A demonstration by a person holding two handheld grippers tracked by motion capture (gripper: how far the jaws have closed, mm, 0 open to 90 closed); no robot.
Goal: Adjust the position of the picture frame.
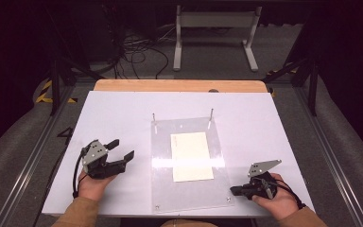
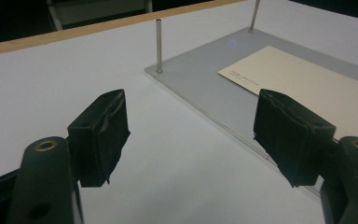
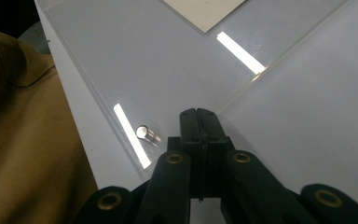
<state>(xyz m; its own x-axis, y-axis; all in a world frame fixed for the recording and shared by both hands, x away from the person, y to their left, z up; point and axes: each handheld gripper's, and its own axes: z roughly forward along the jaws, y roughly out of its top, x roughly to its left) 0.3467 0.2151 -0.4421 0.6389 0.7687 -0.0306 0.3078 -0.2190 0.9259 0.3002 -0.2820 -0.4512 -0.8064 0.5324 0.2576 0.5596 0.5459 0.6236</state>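
At seven o'clock on the white table point(image 1: 123, 101), the left gripper point(image 1: 121, 149) rests spread wide and empty, bare board around it; at five o'clock the right gripper point(image 1: 235, 190) is clenched on nothing, tips apparently over the clear plate's point(image 1: 163, 189) near corner; two upright pins point(image 2: 159, 45) at twelve; cream card point(image 1: 191, 156) centred.

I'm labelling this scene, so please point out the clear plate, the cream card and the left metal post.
clear plate point(image 1: 163, 189), high view, bare near-left area.
cream card point(image 1: 191, 156), high view, its middle.
left metal post point(image 2: 158, 44), left gripper view, mid-shaft.
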